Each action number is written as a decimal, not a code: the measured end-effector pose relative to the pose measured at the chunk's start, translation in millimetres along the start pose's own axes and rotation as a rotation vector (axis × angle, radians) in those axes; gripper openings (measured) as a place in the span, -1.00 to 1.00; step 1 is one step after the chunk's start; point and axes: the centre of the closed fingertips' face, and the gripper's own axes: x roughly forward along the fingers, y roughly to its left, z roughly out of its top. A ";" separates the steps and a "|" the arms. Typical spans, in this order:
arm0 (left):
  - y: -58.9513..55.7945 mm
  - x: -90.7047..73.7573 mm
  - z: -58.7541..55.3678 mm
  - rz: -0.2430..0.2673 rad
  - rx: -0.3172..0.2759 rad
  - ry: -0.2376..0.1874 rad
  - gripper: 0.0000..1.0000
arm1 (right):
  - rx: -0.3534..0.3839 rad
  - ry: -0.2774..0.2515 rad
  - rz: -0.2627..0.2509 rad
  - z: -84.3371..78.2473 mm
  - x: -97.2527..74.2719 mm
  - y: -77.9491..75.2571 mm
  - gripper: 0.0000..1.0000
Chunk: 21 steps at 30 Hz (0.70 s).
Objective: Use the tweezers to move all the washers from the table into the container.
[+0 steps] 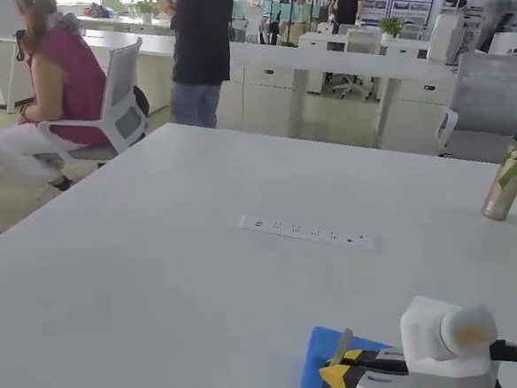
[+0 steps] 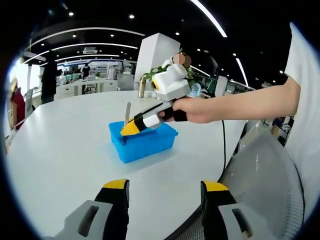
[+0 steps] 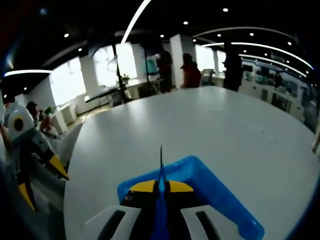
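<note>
The right gripper [image 3: 161, 187] is pinching the thin tweezers [image 3: 161, 165] over the blue container [image 3: 215, 187], the left gripper [image 2: 165, 189] is hanging spread, and such a narrow hold is probably risking them twisting.

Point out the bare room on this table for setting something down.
Widest free patch: the table left of the socket strip and blue container, to the near edge. Another lies between strip and bottle. Crowded: the near right, where the right gripper holds tweezers over the container.

The left claw [image 2: 165, 189] and right claw [image 2: 132, 126] have white bodies and black jaws tipped yellow. A black cable [image 2: 223, 145] leaves the right claw. The short sleeve [image 2: 305, 65] is white.
</note>
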 end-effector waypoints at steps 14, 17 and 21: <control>0.3 0.2 -0.6 0.001 0.000 0.002 0.14 | -0.022 -0.111 -0.028 28.3 -16.1 -6.5 -0.93; 0.0 0.3 -0.5 -0.001 0.001 0.001 0.14 | -0.029 -0.142 -0.042 40.3 -26.4 -5.1 -0.93; -0.4 0.5 -0.5 -0.003 0.001 0.002 0.13 | -0.026 -0.196 -0.056 50.8 -38.6 -7.9 -0.93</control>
